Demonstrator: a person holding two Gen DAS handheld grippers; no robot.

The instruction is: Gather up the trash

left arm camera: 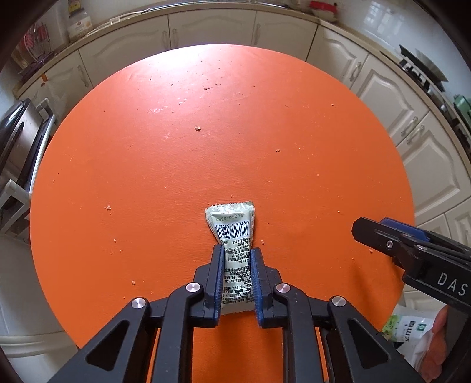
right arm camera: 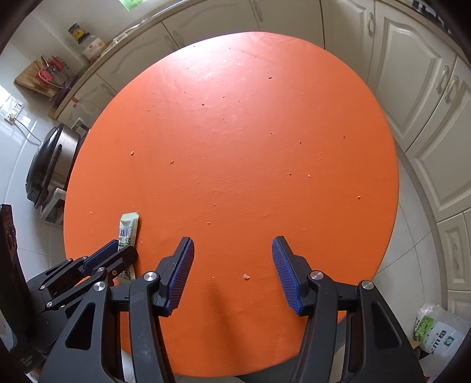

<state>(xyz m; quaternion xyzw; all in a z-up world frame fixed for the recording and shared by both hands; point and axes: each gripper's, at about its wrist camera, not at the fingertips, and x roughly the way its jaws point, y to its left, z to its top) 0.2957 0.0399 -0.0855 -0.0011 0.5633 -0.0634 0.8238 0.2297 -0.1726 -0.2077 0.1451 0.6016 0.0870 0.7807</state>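
Note:
A pale green snack wrapper [left arm camera: 231, 224] with a barcode lies on the round orange table [left arm camera: 176, 147]. My left gripper [left arm camera: 237, 250] is shut on the wrapper's near half, its blue pads pinching it from both sides. In the right wrist view the same wrapper [right arm camera: 129, 228] shows at the left, with the left gripper [right arm camera: 119, 249] clamped on it. My right gripper [right arm camera: 232, 244] hangs open over the table's near part, nothing between its fingers. It also shows at the right edge of the left wrist view as the right gripper [left arm camera: 371, 228].
Small crumbs [left arm camera: 197, 128] are scattered over the table. Cream kitchen cabinets [left arm camera: 212, 26] curve around behind it. A metal appliance [right arm camera: 50, 165] stands on the floor at the left. A white plastic bag [right arm camera: 438, 333] with green print sits on the floor at the right.

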